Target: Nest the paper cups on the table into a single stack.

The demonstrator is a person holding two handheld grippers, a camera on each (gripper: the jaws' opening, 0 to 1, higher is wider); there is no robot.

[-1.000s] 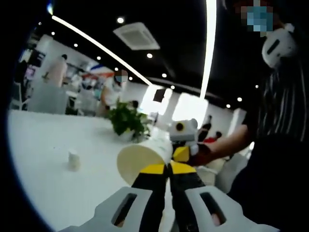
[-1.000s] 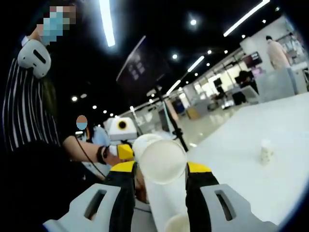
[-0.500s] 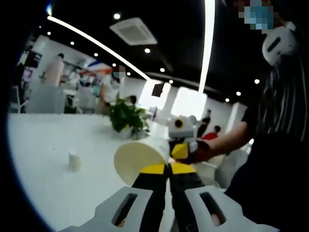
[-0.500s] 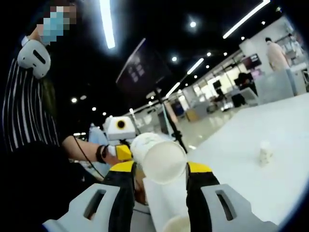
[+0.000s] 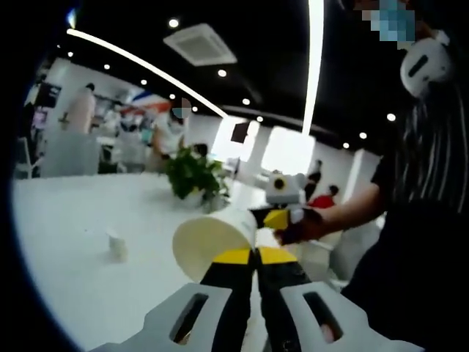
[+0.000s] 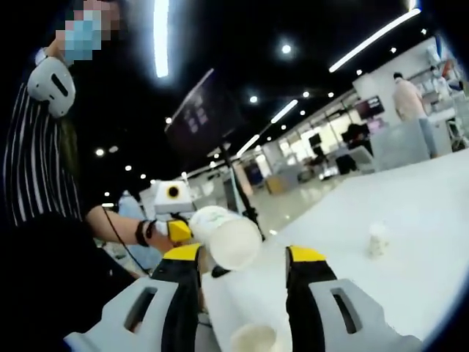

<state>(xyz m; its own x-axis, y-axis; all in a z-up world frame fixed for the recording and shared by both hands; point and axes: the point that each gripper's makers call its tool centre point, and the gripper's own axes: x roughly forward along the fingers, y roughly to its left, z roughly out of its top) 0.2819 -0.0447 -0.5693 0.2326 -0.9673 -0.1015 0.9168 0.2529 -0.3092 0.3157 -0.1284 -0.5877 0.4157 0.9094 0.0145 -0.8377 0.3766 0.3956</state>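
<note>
Paper cup (image 5: 213, 241) clenched in left jaws; right jaws released, apart from it.

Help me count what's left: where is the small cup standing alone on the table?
In the left gripper view the small cup stands on the white table, left of the held paper cup; in the right gripper view, at right.
</note>
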